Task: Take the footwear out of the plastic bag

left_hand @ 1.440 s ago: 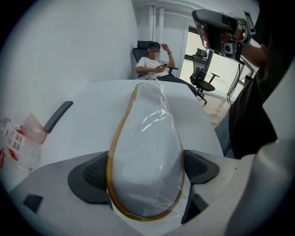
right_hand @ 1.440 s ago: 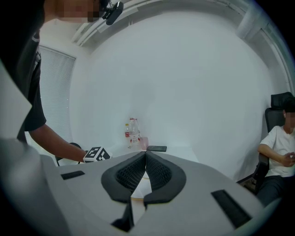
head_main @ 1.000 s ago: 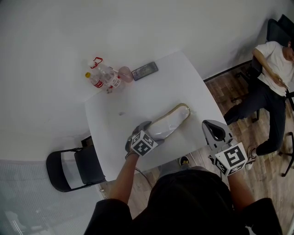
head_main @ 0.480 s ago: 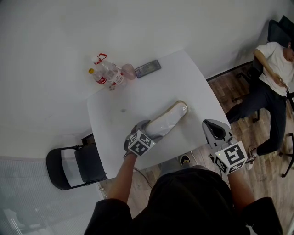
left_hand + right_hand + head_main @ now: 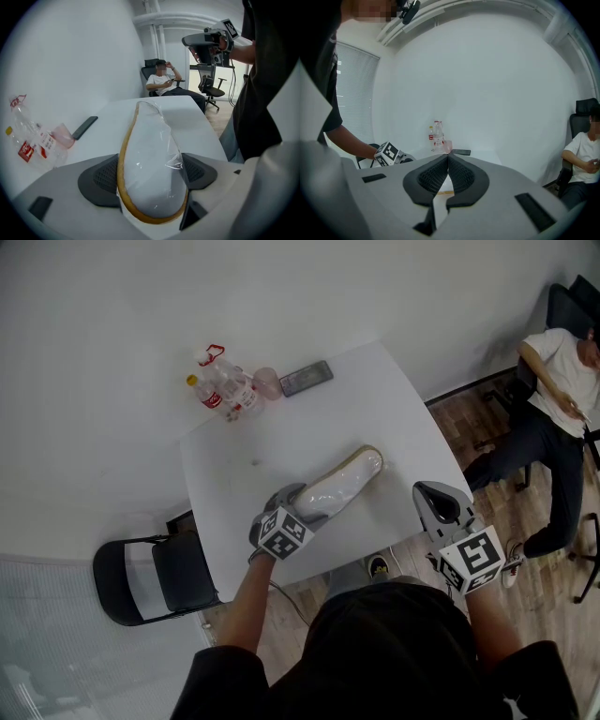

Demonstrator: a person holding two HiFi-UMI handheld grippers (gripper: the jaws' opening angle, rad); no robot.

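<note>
Left gripper view is showing the left tongs (image 5: 151, 177) clamping the heel end of the footwear (image 5: 145, 187), having just been closing, with both pads pressing its sides through the plastic bag (image 5: 169, 149) wrapping it. The footwear is lying on the bench (image 5: 375, 399), heel by the near edge and toe pointing toward the middle. The right tongs (image 5: 446, 165) are hanging together and empty, off the bench's right edge. Bottles (image 5: 220, 390), a pink cup (image 5: 267, 382) and a phone (image 5: 307, 377) are sitting along the far edge, well apart from the footwear

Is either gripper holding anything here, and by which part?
The left gripper has just been closing on the bagged shoe, its pads at the sides of its near end. The right gripper is shut, empty.
</note>
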